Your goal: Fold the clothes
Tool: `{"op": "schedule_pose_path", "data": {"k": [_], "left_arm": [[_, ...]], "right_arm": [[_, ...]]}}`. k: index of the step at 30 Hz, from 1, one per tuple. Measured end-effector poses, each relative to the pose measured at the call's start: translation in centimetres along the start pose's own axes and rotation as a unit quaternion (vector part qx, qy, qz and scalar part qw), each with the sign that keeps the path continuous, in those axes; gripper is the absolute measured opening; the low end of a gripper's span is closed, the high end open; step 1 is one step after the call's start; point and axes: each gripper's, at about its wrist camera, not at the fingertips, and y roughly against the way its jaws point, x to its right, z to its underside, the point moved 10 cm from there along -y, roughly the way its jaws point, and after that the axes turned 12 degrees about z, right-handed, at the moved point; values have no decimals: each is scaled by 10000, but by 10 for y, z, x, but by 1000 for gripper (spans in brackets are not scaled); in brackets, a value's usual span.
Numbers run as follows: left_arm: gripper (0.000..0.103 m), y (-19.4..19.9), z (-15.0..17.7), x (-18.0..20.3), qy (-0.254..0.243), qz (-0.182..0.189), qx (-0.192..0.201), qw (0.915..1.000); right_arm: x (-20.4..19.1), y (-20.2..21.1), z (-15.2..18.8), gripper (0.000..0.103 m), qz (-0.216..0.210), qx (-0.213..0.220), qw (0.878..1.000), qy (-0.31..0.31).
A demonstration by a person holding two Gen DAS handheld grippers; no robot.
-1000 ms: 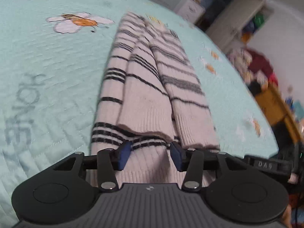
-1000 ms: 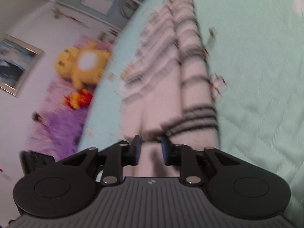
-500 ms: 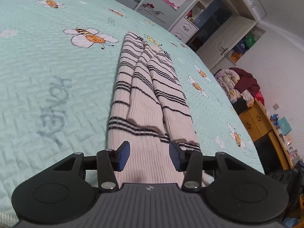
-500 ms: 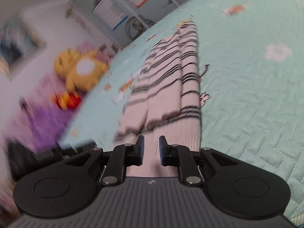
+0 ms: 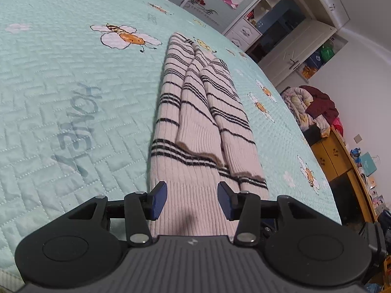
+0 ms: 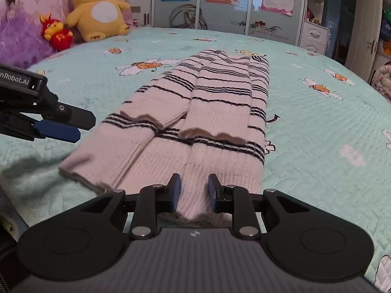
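1. A striped sweater (image 5: 195,112) is laid lengthwise on the bedspread (image 5: 73,97), both sleeves folded over its body.
2. The left gripper (image 5: 191,200) is held half open over the sweater's hem, nothing clamped.
3. The right gripper (image 6: 194,190) is seen over the hem, its jaws having just been opening; hem fabric lies between them, ungripped.
4. Only the right view shows the yellow plush toy (image 6: 97,9) beyond the sweater.
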Motion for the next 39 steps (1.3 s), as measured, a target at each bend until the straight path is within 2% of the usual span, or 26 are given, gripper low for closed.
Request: {"op": "schedule_pose_path", "data": {"k": [3,4,7,8,12,16,18,20,22,25,27,30,32,33,35,36,39], "left_arm": [[48,1,0,-1,5,-9,8,10000],[48,2,-1,-1,11,-12,20,10000],[48,6,-3,-3,49,-18,74,10000],[48,8,-4,-3,67,-10,105,9999],[48,15,-9,-4,111,22,234,9997],[48,14,-10,-4,116,32,211,9997],[48,12,-9,-4,93,35,158,9998],[48,11,-9,-3,79,40,139,9999],[48,10,-10,-1,62,92,137,9998],[48,7,-10,7,-5,191,107,9998],[48,1,-10,16,-71,275,36,9996],[48,-11,-9,25,-299,245,-50,9992],[49,-22,-4,23,-415,117,-184,9989],[49,-29,0,20,-466,33,-275,9985],[47,-40,9,11,-522,-162,-465,9974],[48,-40,11,9,-581,-133,-434,9973],[49,-37,8,10,-565,-74,-419,9975]], "right_arm": [[-5,-2,1,23,130,-6,9997,184],[-4,-3,1,19,123,-27,9998,138],[3,-3,-4,5,-127,-197,9990,-372],[6,-3,-6,4,-249,-263,9977,-575],[5,10,-20,4,-722,-266,9913,-1066],[-9,-5,-6,5,-562,-504,9948,-688],[-13,-5,-2,6,-552,-408,9963,-526],[-17,2,-3,17,-661,-346,9965,-374],[-11,10,-8,20,-874,-348,9940,-552],[11,20,-23,20,-1254,-280,9844,-1202],[32,20,-36,20,-1453,-212,9717,-1849],[57,5,-44,18,-1892,-394,9394,-2833],[57,-7,-38,3,-2188,-524,9205,-3195],[53,-14,-31,3,-2253,-624,9173,-3224],[41,-34,-3,0,-2113,-1115,9216,-3060],[39,-38,7,0,-2071,-1180,9232,-3015],[40,-30,10,0,-2212,-1002,9210,-3046]]}}
